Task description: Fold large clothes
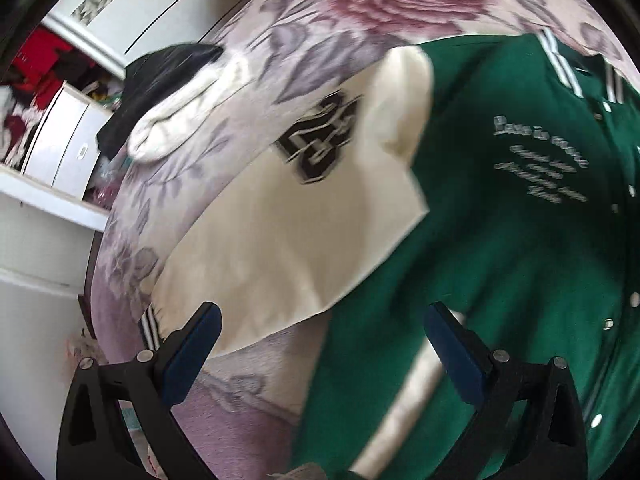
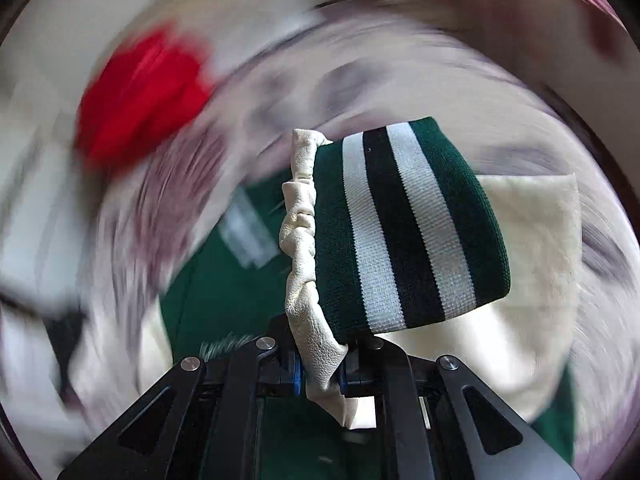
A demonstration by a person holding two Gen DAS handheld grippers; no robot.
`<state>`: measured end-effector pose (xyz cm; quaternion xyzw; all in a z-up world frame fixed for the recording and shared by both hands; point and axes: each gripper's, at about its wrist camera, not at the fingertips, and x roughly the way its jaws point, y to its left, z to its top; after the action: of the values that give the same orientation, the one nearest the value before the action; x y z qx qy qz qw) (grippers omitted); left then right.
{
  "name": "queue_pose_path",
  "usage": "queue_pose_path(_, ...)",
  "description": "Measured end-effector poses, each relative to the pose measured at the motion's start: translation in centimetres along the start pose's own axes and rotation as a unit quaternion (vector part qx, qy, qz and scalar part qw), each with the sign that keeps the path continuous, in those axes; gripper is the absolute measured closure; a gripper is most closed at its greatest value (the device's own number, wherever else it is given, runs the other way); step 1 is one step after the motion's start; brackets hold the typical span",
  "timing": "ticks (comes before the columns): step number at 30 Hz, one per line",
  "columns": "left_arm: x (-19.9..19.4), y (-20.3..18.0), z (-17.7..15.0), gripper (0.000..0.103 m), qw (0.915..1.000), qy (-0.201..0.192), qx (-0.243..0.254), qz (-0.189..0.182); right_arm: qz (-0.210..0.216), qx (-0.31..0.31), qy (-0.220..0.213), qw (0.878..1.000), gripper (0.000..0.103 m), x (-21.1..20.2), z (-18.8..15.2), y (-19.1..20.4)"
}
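A green varsity jacket (image 1: 500, 216) with cream sleeves lies spread on a floral bedspread (image 1: 248, 48). One cream sleeve (image 1: 288, 224) with a black number patch is folded across it. My left gripper (image 1: 320, 344) is open and empty, hovering over the jacket's lower part near the sleeve's edge. My right gripper (image 2: 320, 376) is shut on the cream end of the other sleeve (image 2: 316, 344). Its green, white and black striped cuff (image 2: 408, 224) stands up in front of the camera, above the green body (image 2: 224, 280). The right wrist view is blurred by motion.
A black and white garment (image 1: 160, 96) lies on the bed's far left. White drawers and cupboards (image 1: 60, 148) stand left of the bed. A red cloth (image 2: 140, 100) lies at the bed's far side.
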<state>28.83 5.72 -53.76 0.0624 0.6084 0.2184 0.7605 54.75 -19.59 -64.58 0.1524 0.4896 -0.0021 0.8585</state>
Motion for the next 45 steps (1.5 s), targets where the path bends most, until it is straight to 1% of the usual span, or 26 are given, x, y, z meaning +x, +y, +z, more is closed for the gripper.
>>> queue_pose_path(2, 0.7, 1.1, -0.5, 0.000, 0.9999, 0.007, -0.010, 0.002, -0.016, -0.101, 0.031, 0.994, 0.091, 5.1, -2.4, 7.8)
queue_pose_path(3, 1.1, 1.4, -0.6, 0.000, 0.9999, 0.012, -0.011, 0.000, -0.023, -0.139, 0.048, 0.989, 0.091, 7.3, -3.5, 10.2)
queue_pose_path(6, 1.8, 2.2, -1.2, 0.000, 0.9999, 0.014, -0.010, -0.002, -0.058, -0.240, 0.084, 0.965, 0.090, 12.1, -8.9, 14.8)
queue_pose_path(8, 2.1, 2.4, -1.4, 0.000, 0.9998, 0.019, -0.006, -0.004, -0.068, -0.277, 0.135, 0.949, 0.087, 14.6, -11.4, 16.1)
queue_pose_path(10, 2.1, 2.6, -1.7, 0.000, 0.9996, 0.024, -0.007, -0.011, -0.028, -0.268, 0.142, 0.953, 0.066, 14.1, -11.7, 16.0)
queue_pose_path(11, 2.0, 2.7, -1.9, 0.000, 0.9995, 0.027, -0.009, -0.014, 0.021, -0.246, 0.166, 0.955, 0.055, 13.3, -11.5, 15.2)
queue_pose_path(12, 2.0, 3.0, -2.0, 0.000, 0.9994, 0.029, -0.011, -0.018, 0.063, -0.215, 0.189, 0.956, 0.031, 12.2, -11.2, 14.2)
queue_pose_path(13, 1.8, 3.1, -2.1, 0.000, 0.9993, 0.030, -0.012, -0.019, 0.104, -0.177, 0.205, 0.957, 0.024, 10.9, -10.7, 12.8)
queue_pose_path(14, 1.6, 3.2, -2.1, 0.000, 0.9992, 0.031, -0.013, -0.022, 0.159, -0.126, 0.213, 0.956, 0.024, 8.8, -10.5, 10.4)
queue_pose_path(16, 1.2, 3.1, -1.8, 0.000, 0.9990, 0.033, -0.015, -0.028, 0.196, -0.050, 0.210, 0.957, 0.024, 5.8, -9.9, 5.8)
queue_pose_path(17, 1.0, 3.0, -1.5, 0.000, 0.9988, 0.033, -0.016, -0.033, 0.196, 0.003, 0.200, 0.960, 0.024, 4.0, -9.7, 2.2)
queue_pose_path(19, 0.5, 2.5, -0.4, 0.000, 0.9982, 0.029, -0.020, -0.049, 0.168, 0.085, 0.183, 0.965, 0.024, 2.3, -9.5, -4.0)
queue_pose_path(22, 0.5, 0.6, 2.4, 0.000, 0.9949, 0.025, -0.025, -0.095, 0.075, 0.192, 0.161, 0.965, 0.024, 1.0, -9.8, -13.7)
queue_pose_path(23, 0.7, 0.0, 3.6, 0.000, 0.9926, 0.027, -0.030, -0.115, 0.051, 0.235, 0.157, 0.958, 0.024, 0.6, -10.6, -17.1)
queue_pose_path(25, 1.0, -1.5, 6.6, 0.000, 0.9885, 0.013, -0.039, -0.145, 0.045, 0.295, 0.146, 0.943, 0.024, 0.2, -11.4, -21.6)
queue_pose_path(27, 0.8, -3.2, 8.7, 0.000, 0.9875, -0.011, -0.030, -0.154, 0.070, 0.344, 0.136, 0.927, 0.024, -0.2, -12.7, -24.6)
queue_pose_path(28, 0.7, -4.7, 10.1, 0.000, 0.9880, -0.026, -0.020, -0.151, 0.100, 0.368, 0.131, 0.915, 0.025, 0.2, -13.4, -25.6)
queue_pose_path(29, 0.8, -5.5, 10.8, 0.000, 0.9880, -0.033, -0.013, -0.151, 0.125, 0.389, 0.122, 0.905, 0.026, 0.7, -13.6, -26.1)
queue_pose_path(31, 1.7, -7.8, 12.4, 0.000, 0.9902, -0.039, 0.001, -0.134, 0.138, 0.427, 0.094, 0.889, 0.053, 0.9, -14.5, -27.9)
queue_pose_path(33, 3.3, -9.3, 13.2, 0.000, 0.9928, -0.027, 0.010, -0.117, 0.086, 0.461, 0.079, 0.880, 0.071, 2.1, -15.4, -30.5)
queue_pose_path(35, 5.3, -10.8, 13.6, 0.000, 0.9962, -0.003, 0.028, -0.082, 0.060, 0.482, 0.067, 0.872, 0.077, 2.7, -16.0, -32.2)
queue_pose_path(37, 6.1, -10.9, 13.4, 0.000, 0.9966, 0.010, 0.034, -0.074, 0.034, 0.469, 0.086, 0.878, 0.077, 2.2, -15.1, -32.3)
queue_pose_path(40, 6.6, -10.6, 12.6, 0.000, 0.9976, 0.007, 0.047, -0.050, -0.011, 0.404, 0.118, 0.907, 0.072, -0.5, -12.1, -30.7)
queue_pose_path(41, 6.8, -10.5, 12.3, 0.000, 0.9976, 0.007, 0.052, -0.046, -0.006, 0.387, 0.110, 0.915, 0.070, -1.7, -11.3, -29.7)
queue_pose_path(43, 7.2, -10.4, 11.8, 0.000, 0.9975, 0.007, 0.062, -0.033, 0.022, 0.377, 0.082, 0.922, 0.068, -2.6, -9.7, -28.9)
queue_pose_path(45, 7.7, -10.2, 11.5, 0.000, 0.9974, 0.009, 0.068, -0.022, 0.047, 0.359, 0.064, 0.930, 0.068, -1.4, -7.3, -28.0)
